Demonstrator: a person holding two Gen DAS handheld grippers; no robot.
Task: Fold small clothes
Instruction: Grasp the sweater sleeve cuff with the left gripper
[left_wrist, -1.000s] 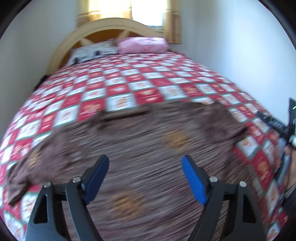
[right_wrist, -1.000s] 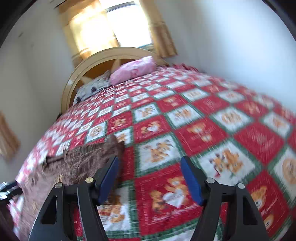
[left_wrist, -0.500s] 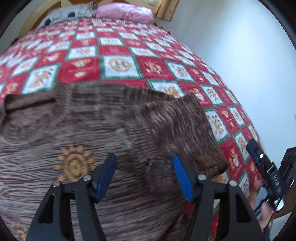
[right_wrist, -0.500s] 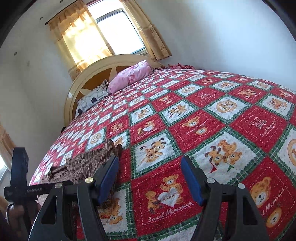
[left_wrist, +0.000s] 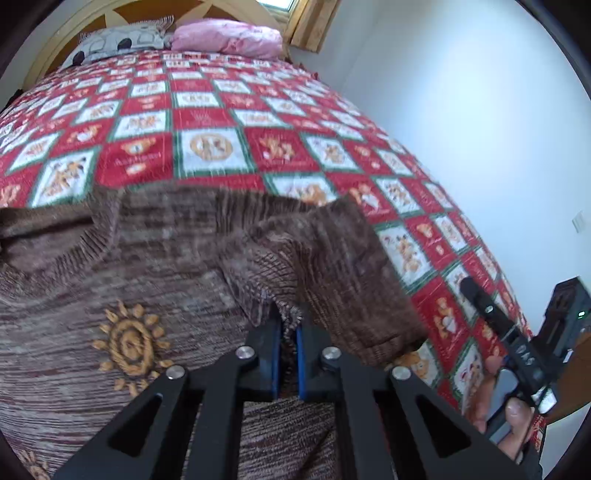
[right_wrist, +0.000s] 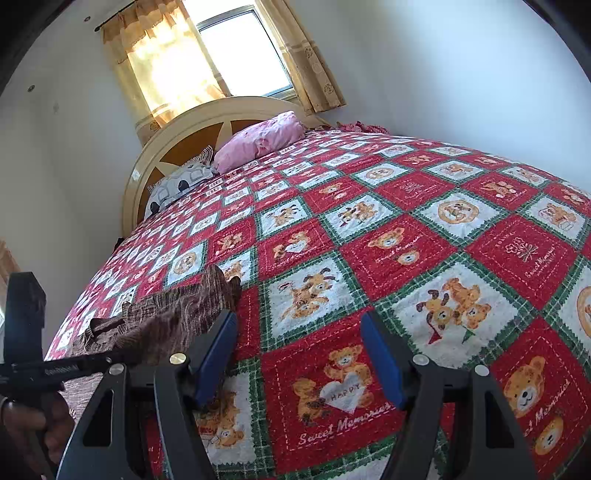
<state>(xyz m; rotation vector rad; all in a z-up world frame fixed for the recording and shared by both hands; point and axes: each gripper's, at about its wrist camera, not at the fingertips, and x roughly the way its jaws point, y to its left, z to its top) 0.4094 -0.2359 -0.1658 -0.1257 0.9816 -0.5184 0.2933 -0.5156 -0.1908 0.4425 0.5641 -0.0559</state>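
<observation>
A brown knitted sweater (left_wrist: 155, 266) with orange sun motifs lies spread on the red patchwork bedspread (left_wrist: 207, 122). My left gripper (left_wrist: 289, 328) is shut on a pinch of the knit where the right sleeve (left_wrist: 343, 273) meets the body. From the right wrist, that sleeve (right_wrist: 177, 317) shows at the lower left. My right gripper (right_wrist: 299, 354) stands open above the bedspread (right_wrist: 406, 236), holding nothing, its left pad (right_wrist: 216, 362) beside the sleeve end. A hand (left_wrist: 495, 417) holds the right gripper's black body at the far right of the left wrist view.
Two pillows, one pink (right_wrist: 258, 140) and one grey-patterned (right_wrist: 181, 182), lie against the cream headboard (right_wrist: 192, 125). A white wall (left_wrist: 461, 110) runs along the bed's right side. A curtained window (right_wrist: 236, 55) sits above the headboard.
My left gripper swung right across the sweater toward the sleeve, dropped closer and closed on the knit. The right gripper stayed put and open.
</observation>
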